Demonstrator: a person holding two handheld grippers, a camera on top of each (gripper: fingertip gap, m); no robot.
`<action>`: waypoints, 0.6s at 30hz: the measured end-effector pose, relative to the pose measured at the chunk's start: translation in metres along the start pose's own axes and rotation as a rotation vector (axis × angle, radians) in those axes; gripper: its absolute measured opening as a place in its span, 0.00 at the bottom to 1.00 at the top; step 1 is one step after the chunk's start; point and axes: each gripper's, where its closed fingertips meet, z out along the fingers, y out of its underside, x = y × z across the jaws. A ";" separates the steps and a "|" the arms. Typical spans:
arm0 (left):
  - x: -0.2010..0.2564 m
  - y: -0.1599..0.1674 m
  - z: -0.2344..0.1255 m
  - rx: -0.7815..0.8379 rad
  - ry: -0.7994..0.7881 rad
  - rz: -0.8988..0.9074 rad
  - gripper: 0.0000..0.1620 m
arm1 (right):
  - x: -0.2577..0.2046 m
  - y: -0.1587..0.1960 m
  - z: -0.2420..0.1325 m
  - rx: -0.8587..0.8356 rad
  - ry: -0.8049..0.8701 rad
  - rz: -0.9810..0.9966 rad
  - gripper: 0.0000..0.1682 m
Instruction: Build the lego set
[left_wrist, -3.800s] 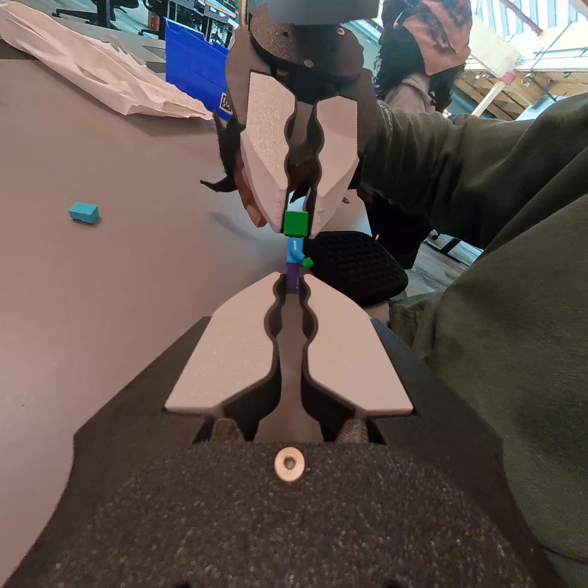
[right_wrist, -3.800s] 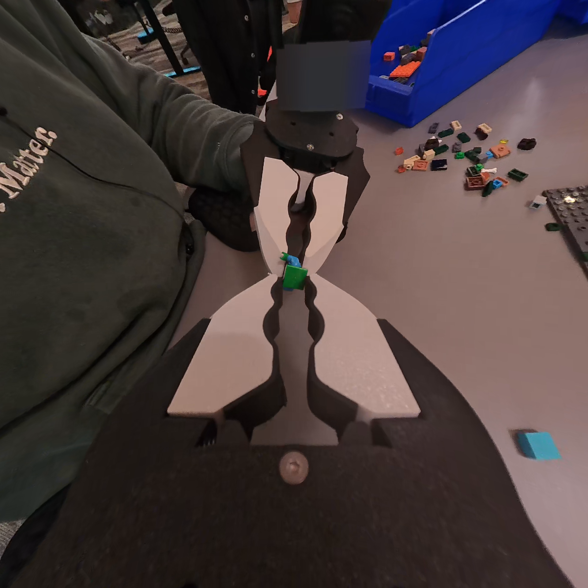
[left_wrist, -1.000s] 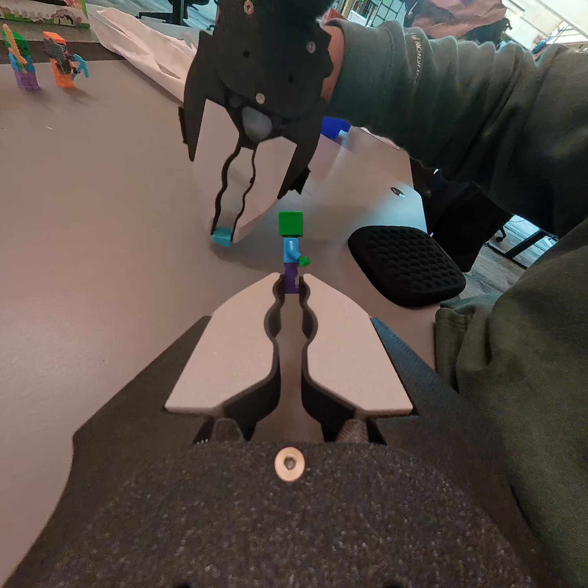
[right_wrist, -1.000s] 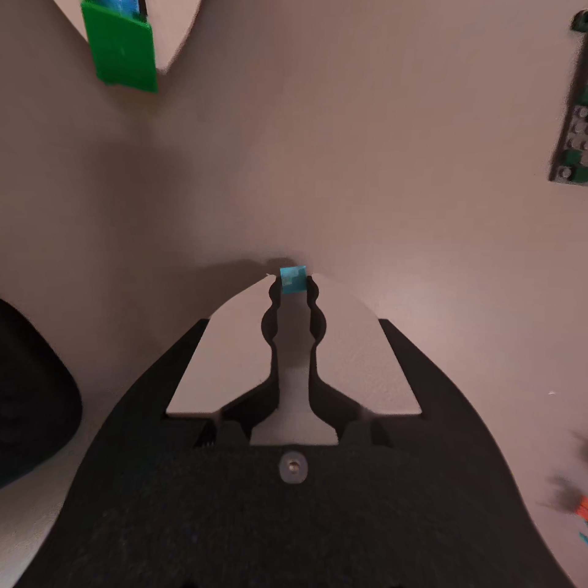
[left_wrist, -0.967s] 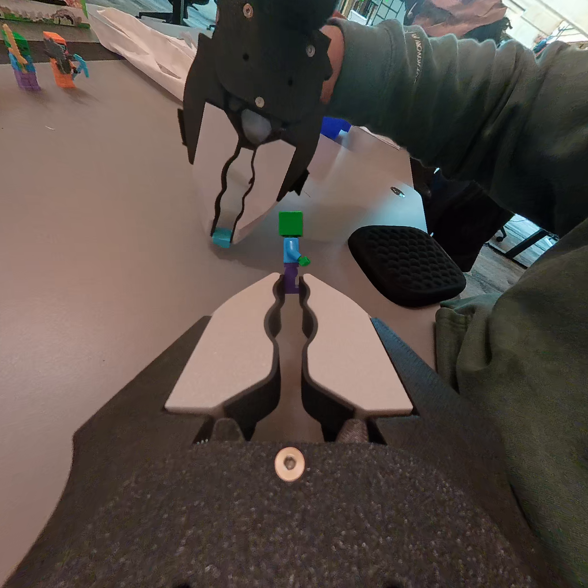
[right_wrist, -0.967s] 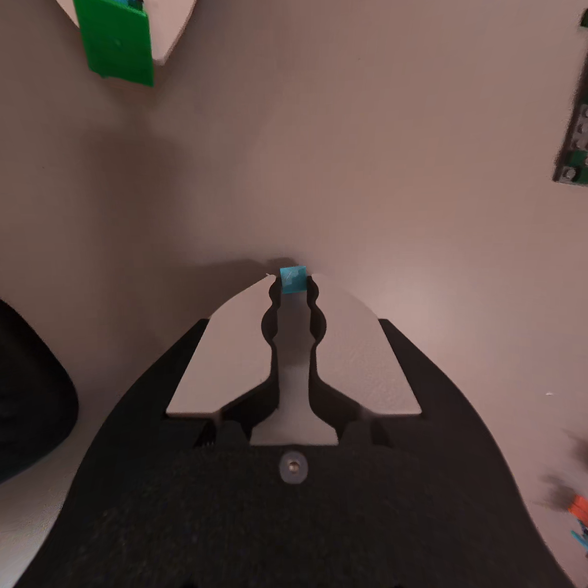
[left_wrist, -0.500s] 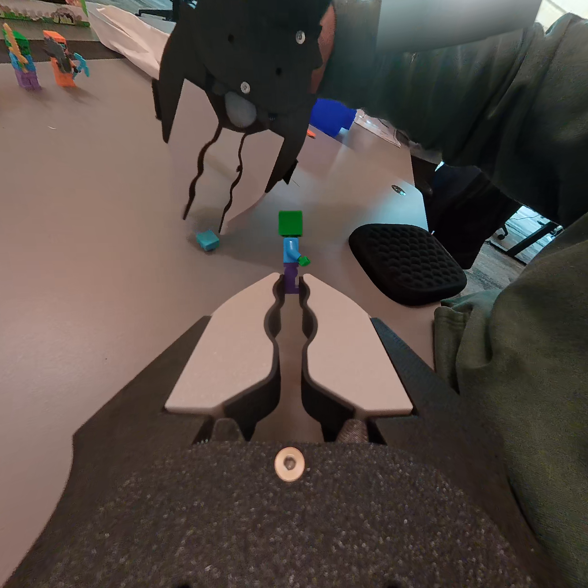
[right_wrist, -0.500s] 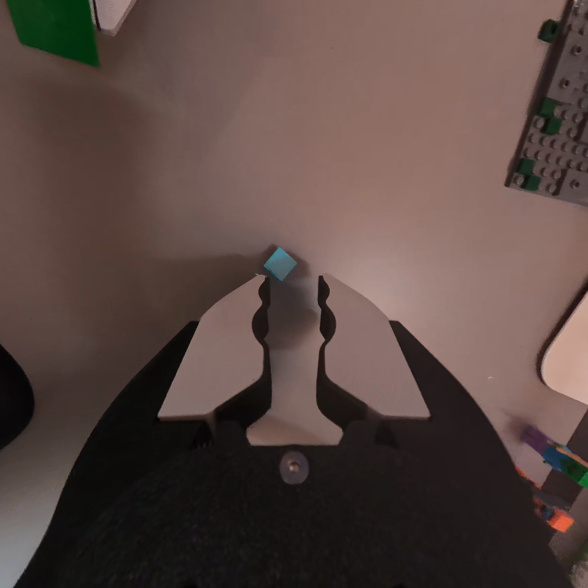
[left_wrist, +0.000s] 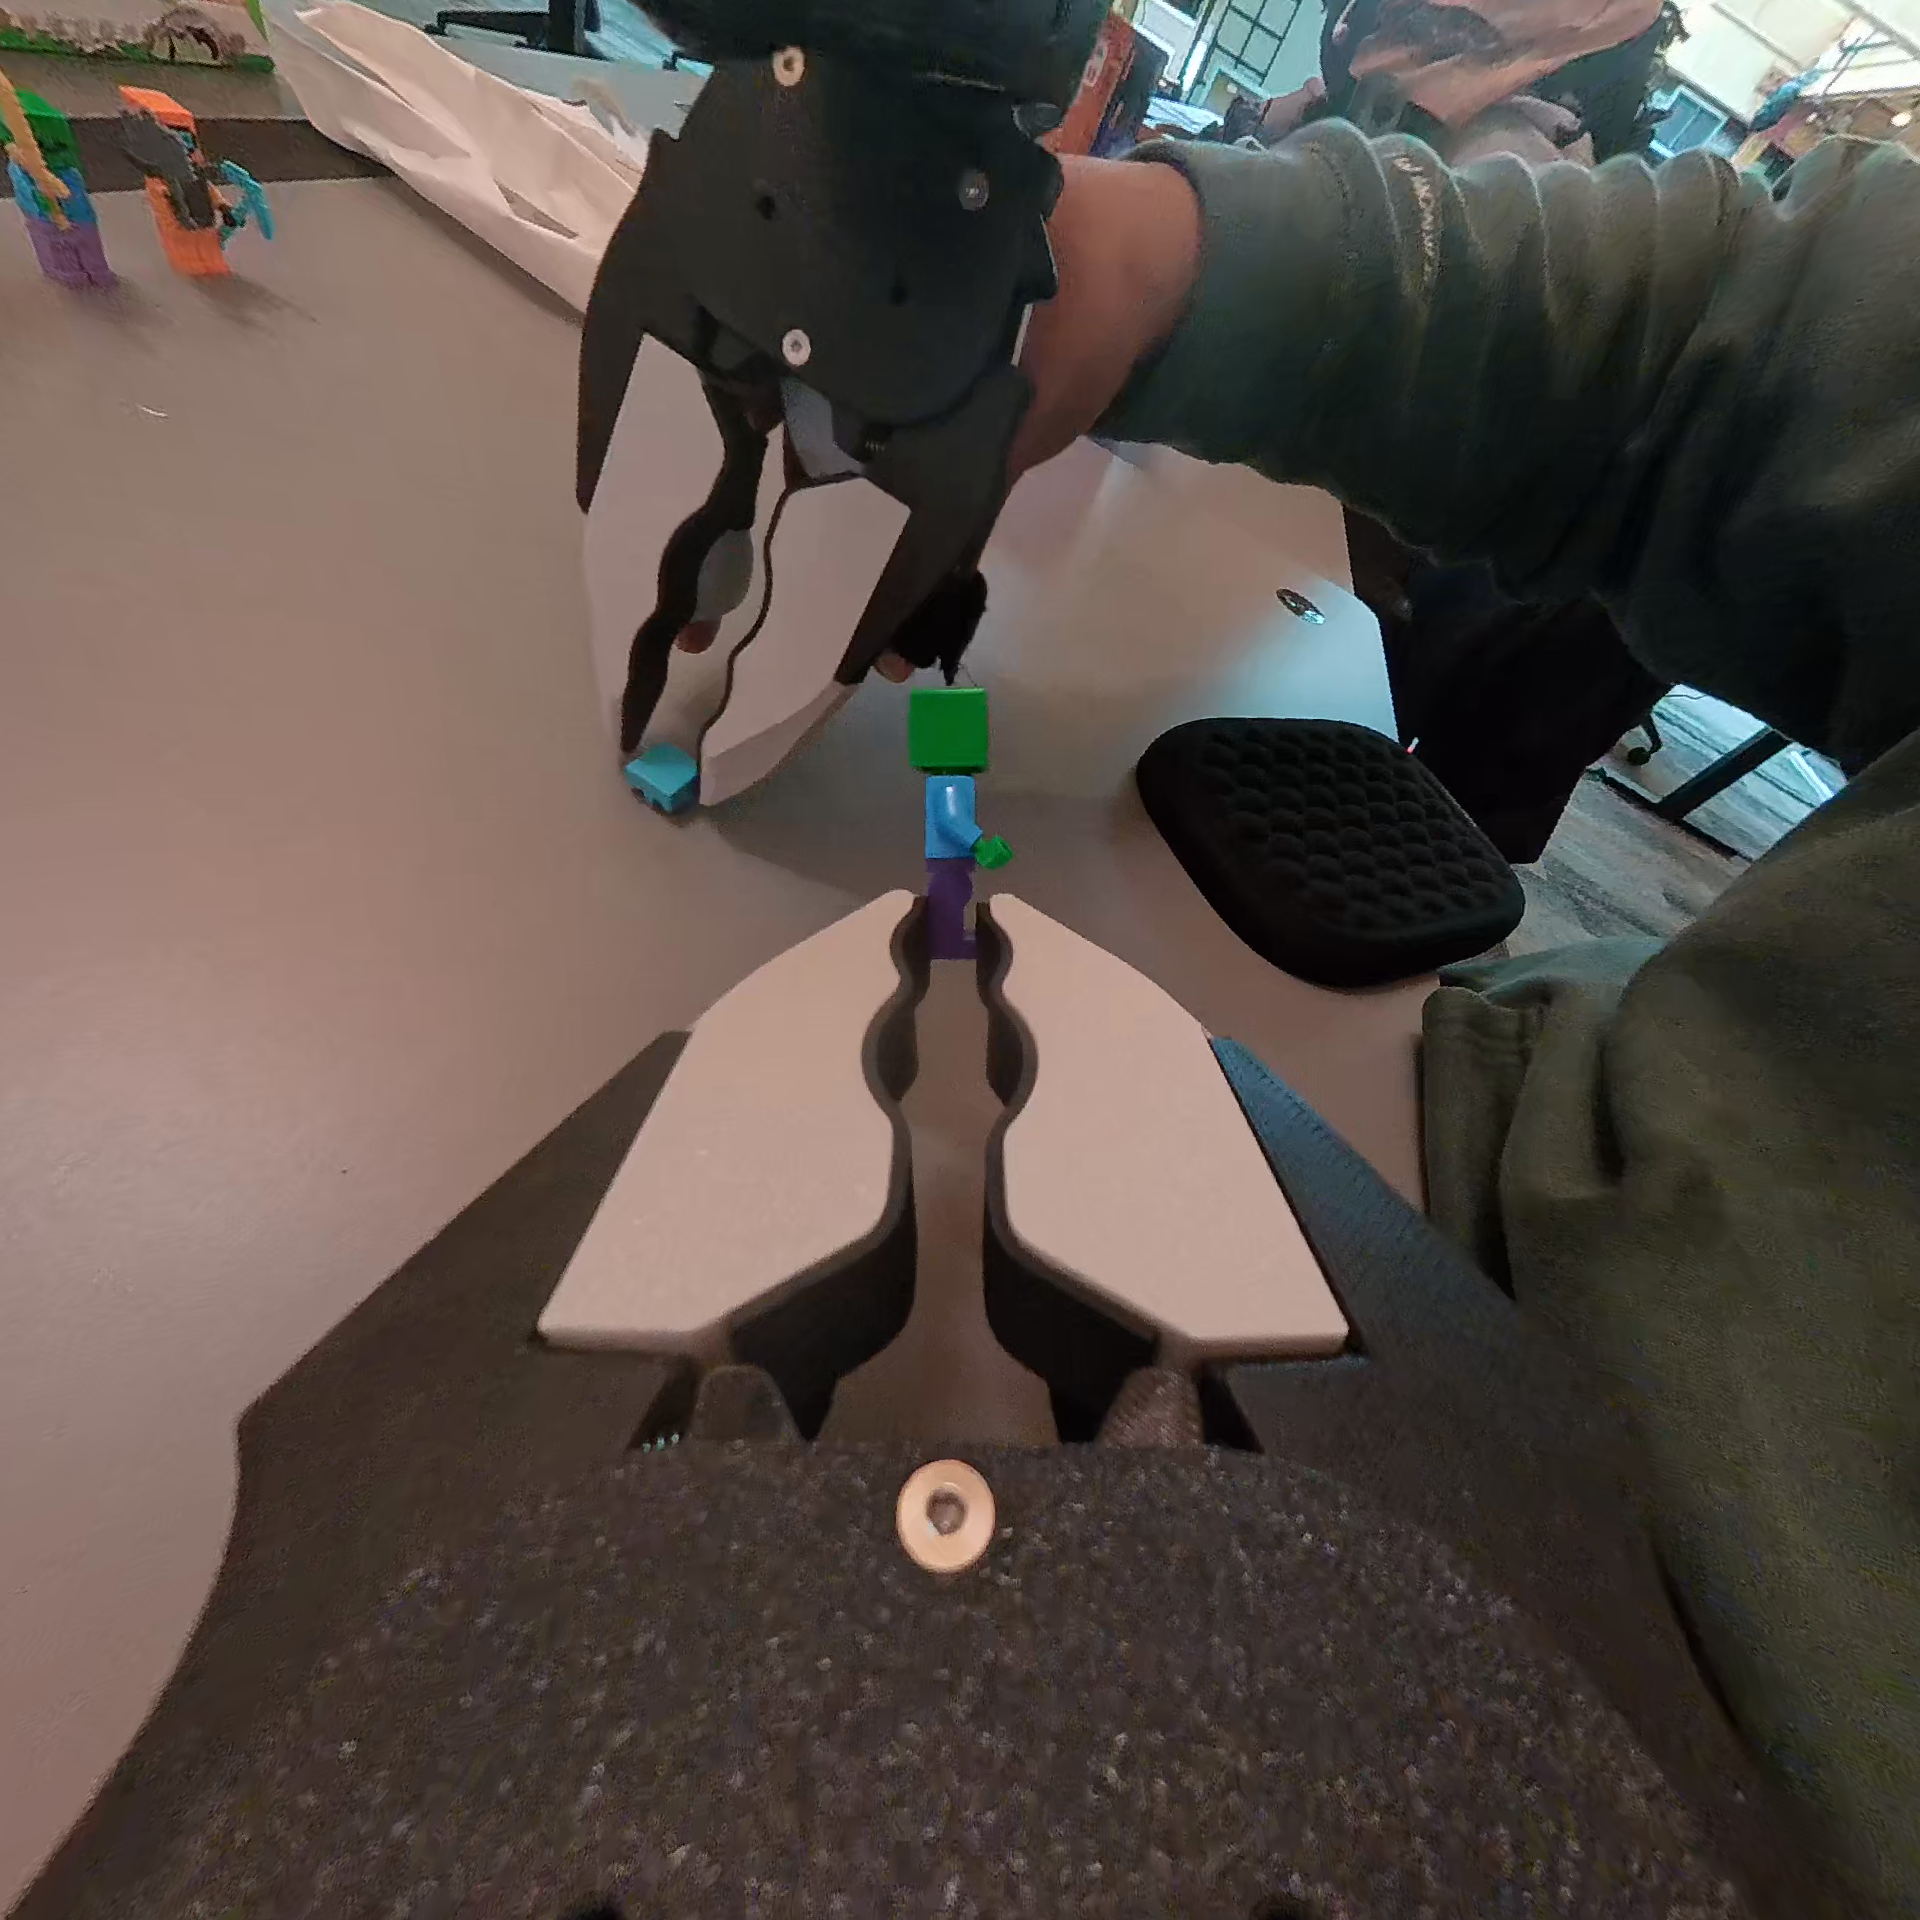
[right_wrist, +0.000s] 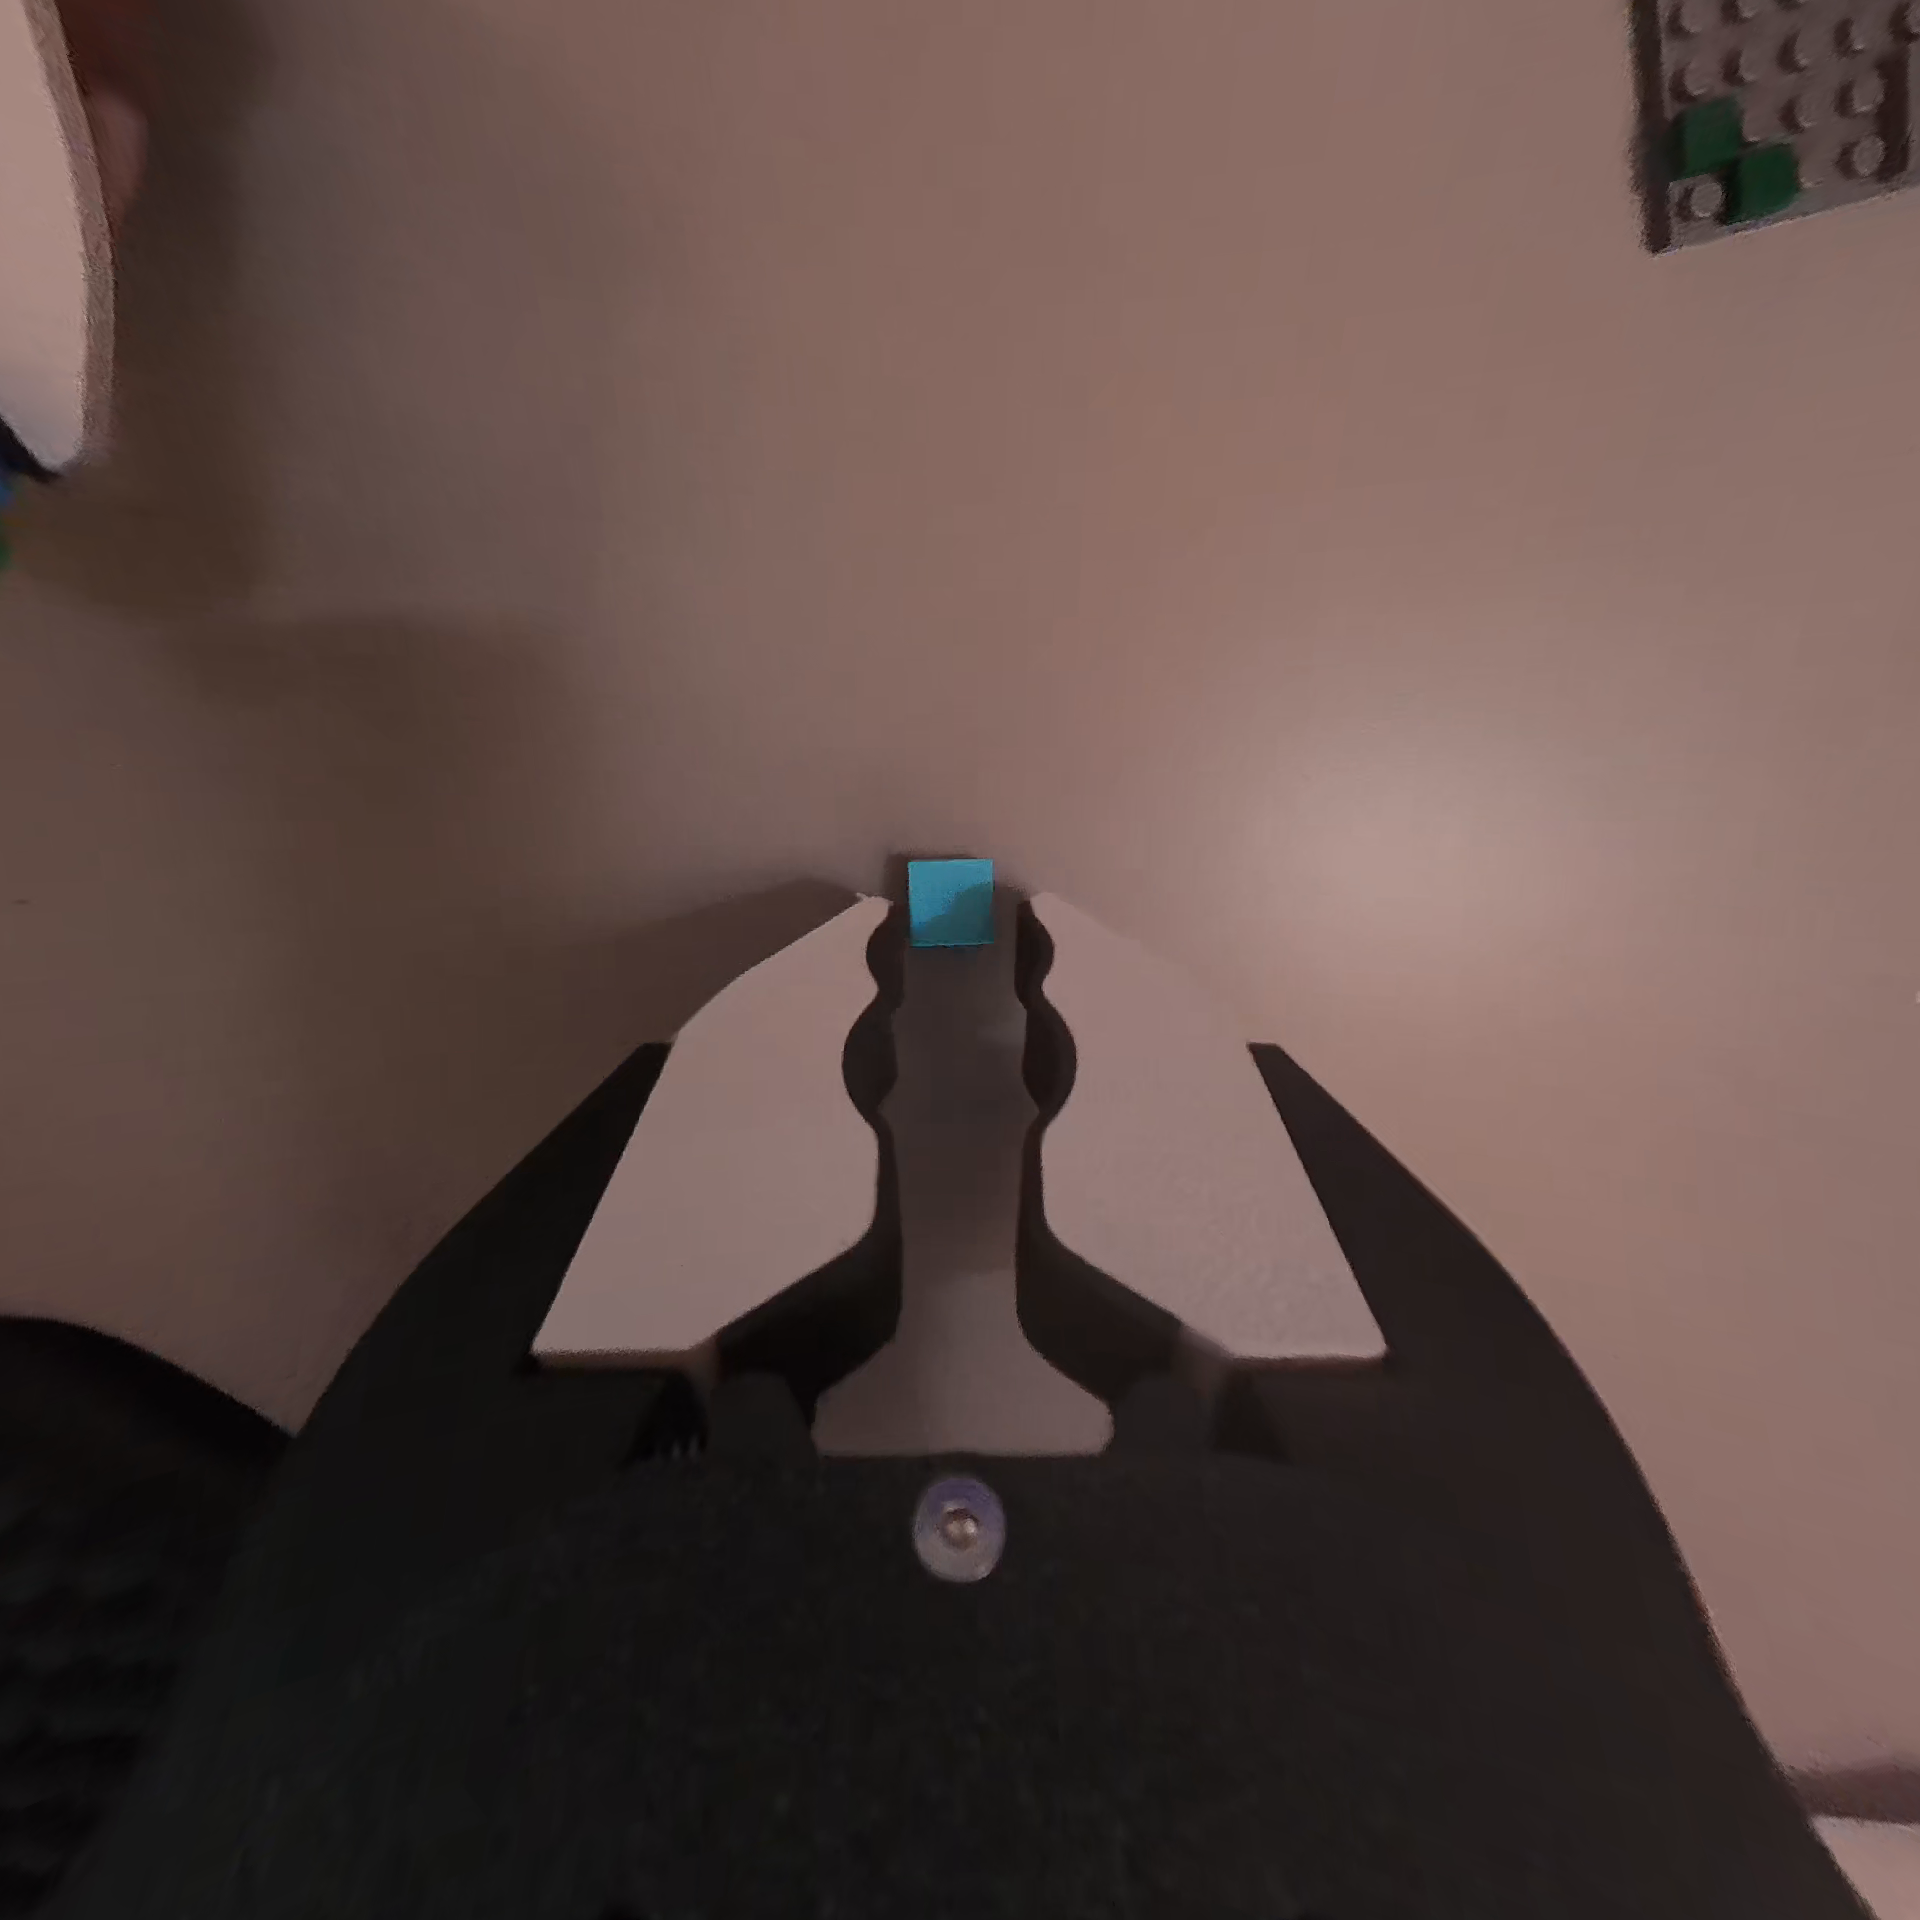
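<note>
One cyan brick (right_wrist: 950, 902) sits centre frame in the right wrist view, between the right gripper (right_wrist: 952, 909) tips; jaws are parted, gaps either side, nothing gripped. Risk: off-centre closing could flick or spin it away. Left gripper (left_wrist: 948, 920) is clamped on one green-headed minifigure (left_wrist: 951, 821). Two more figures (left_wrist: 120, 192) upper left, one grey baseplate (right_wrist: 1787, 114) upper right, one black pad (left_wrist: 1325, 847).

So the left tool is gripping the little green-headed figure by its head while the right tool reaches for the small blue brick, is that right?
Not quite. The left tool grips the green-headed figure by its purple legs, not its head; the left wrist view shows the head clear above the fingertips. The rest holds: the right tool is at the small blue brick on the table.
</note>
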 end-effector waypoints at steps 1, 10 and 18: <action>0.000 0.000 0.000 0.000 -0.001 0.002 0.05 | 0.000 0.000 0.000 -0.003 -0.010 -0.025 0.09; 0.000 0.000 -0.001 -0.003 0.001 0.000 0.05 | 0.009 0.000 -0.004 -0.045 -0.084 -0.523 0.09; -0.002 -0.001 -0.004 0.003 0.002 -0.010 0.05 | 0.024 -0.002 -0.015 -0.048 -0.040 -0.474 0.14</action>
